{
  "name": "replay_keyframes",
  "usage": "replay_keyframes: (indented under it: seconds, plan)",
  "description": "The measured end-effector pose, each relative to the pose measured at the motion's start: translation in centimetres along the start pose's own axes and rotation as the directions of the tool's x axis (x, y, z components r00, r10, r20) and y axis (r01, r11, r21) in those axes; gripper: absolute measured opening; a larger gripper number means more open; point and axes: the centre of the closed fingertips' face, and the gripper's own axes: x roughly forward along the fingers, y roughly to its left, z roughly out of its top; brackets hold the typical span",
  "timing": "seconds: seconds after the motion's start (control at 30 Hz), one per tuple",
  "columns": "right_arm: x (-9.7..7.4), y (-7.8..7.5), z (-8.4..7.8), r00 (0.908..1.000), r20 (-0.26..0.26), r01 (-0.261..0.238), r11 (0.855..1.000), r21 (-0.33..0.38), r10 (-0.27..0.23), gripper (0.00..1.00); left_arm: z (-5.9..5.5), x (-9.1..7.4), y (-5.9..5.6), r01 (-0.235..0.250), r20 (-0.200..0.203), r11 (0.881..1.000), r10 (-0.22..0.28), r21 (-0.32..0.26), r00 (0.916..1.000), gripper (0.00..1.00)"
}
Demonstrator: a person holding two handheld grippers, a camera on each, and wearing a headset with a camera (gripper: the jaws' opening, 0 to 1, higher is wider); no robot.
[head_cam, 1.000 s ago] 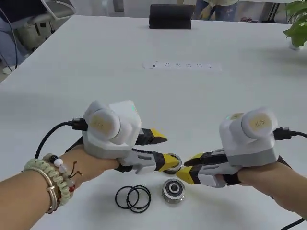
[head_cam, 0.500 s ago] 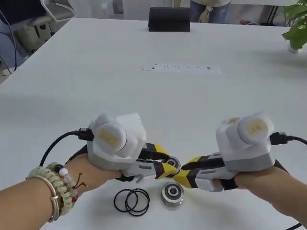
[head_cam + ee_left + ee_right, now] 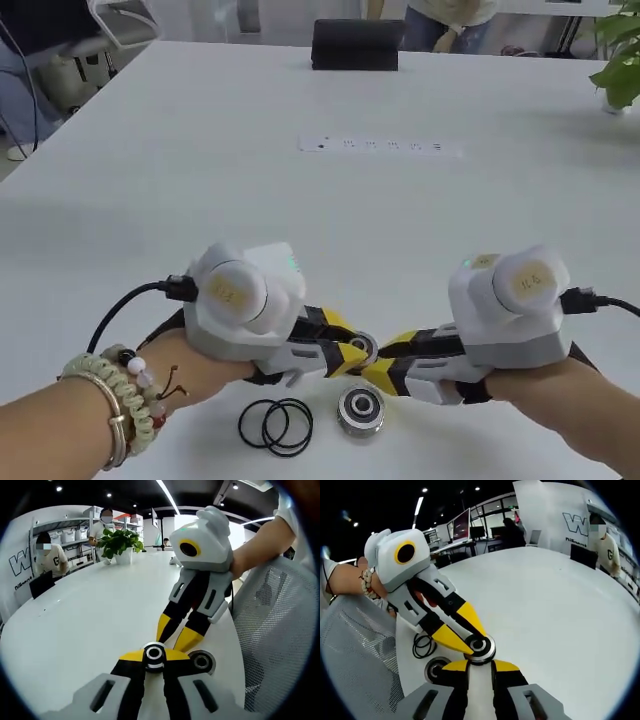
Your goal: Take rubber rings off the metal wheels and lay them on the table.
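Step in hand: stripping a ring from a held wheel.

- Left hand-held gripper: jaws pressed together on a small round metal wheel with a dark band at its rim. The wheel is pinched across its sides and held clear of the table.
- Thin black rubber rings, overlapping, lie flat on the table just nearside of the left hand-held gripper's jaws. Judged as already removed.
- A second round metal wheel rests on the table nearside of the point where the two sets of tips meet, just beside the rings and apart from both grippers.
- Right hand-held gripper: its yellow tips sit at the rim of the held wheel, opposite the left one. Cannot tell whether they have closed on the band or only touch it.

Next move, as a judgement: the right tips need a bite on the rubber alone. Then peel it outward over the rim while the left grip resists the pull. The thin ring is likely to stretch and may snap back or slip.

Surface: broad white matt table, level.

Room, beyond the hand-held grippers: a grey office chair far left, a black rectangular box at the far edge, a white power strip mid-table, and a green leafy plant far right.
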Motion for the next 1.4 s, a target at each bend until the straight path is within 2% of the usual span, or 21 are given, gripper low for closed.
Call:
replay_keyframes:
  seconds: [0.07,0.1,0.17,0.3,0.37,0.4,0.47,0.6,0.77,0.83,0.93,1.2,1.4]
  plan:
    - [-0.1,-0.1,-0.1,1.0000,-0.008,0.004,1.000,-0.020,-0.004,0.12,0.0,0.0,0.0,0.000,0.001,1.000,0.000,-0.005,1.0000,0.07]
    - [-0.2,-0.5,-0.5,0.9993,-0.030,0.018,0.998,-0.064,-0.020,0.06,0.0,0.0,0.0,-0.002,0.000,1.000,0.002,-0.006,1.0000,0.07]
    - [-0.2,-0.5,-0.3,0.9998,-0.014,0.017,0.999,-0.047,-0.017,0.01,0.0,0.0,0.0,-0.004,-0.001,1.000,0.004,-0.006,1.0000,0.07]
    - [-0.2,-0.6,-0.2,0.9997,-0.013,0.022,0.998,-0.054,-0.023,0.00,0.0,0.1,-0.1,-0.008,-0.006,1.000,0.008,0.000,1.0000,0.08]
    - [-0.1,-0.7,-0.2,0.9995,-0.013,0.027,1.000,-0.013,-0.028,0.00,0.0,0.1,-0.1,-0.009,-0.006,1.000,0.009,0.001,0.9999,0.08]
    - [-0.1,-0.8,-0.2,0.9996,-0.008,0.026,0.999,0.041,-0.026,0.00,-0.1,0.2,0.0,-0.010,-0.006,1.000,0.010,0.000,0.9999,0.08]
    - [-0.2,-1.0,-0.2,0.9997,0.003,0.025,0.995,0.100,-0.025,0.00,-0.1,0.2,0.0,-0.012,-0.005,1.000,0.012,-0.002,0.9999,0.08]
    - [-0.4,-1.4,0.0,0.9991,0.029,0.026,0.984,0.176,-0.031,0.00,-0.1,0.2,0.0,-0.013,-0.003,1.000,0.013,-0.005,0.9999,0.08]
    - [-0.6,-1.7,0.4,0.9978,0.051,0.032,0.978,0.205,-0.044,0.00,-0.1,0.1,0.0,-0.017,0.006,1.000,0.017,-0.009,0.9998,0.08]
    - [-0.7,-1.8,0.6,0.9973,0.062,0.024,0.970,0.241,-0.040,0.00,-0.1,0.1,0.0,-0.018,0.004,1.000,0.019,-0.013,0.9998,0.08]
    - [-0.7,-1.9,0.6,0.9971,0.065,0.024,0.969,0.248,-0.041,0.00,-0.1,0.1,0.0,-0.017,0.005,1.000,0.017,-0.014,0.9998,0.08]
    - [-0.8,-1.7,0.8,0.9967,0.071,0.018,0.960,0.279,-0.039,0.00,-0.3,-0.1,-0.1,-0.013,0.000,1.000,0.013,-0.005,0.9999,0.08]
    - [-1.0,-1.2,1.2,0.9961,0.082,0.003,0.946,0.324,-0.031,0.00,-0.3,-0.1,-0.1,-0.012,-0.002,1.000,0.012,-0.013,0.9999,0.07]
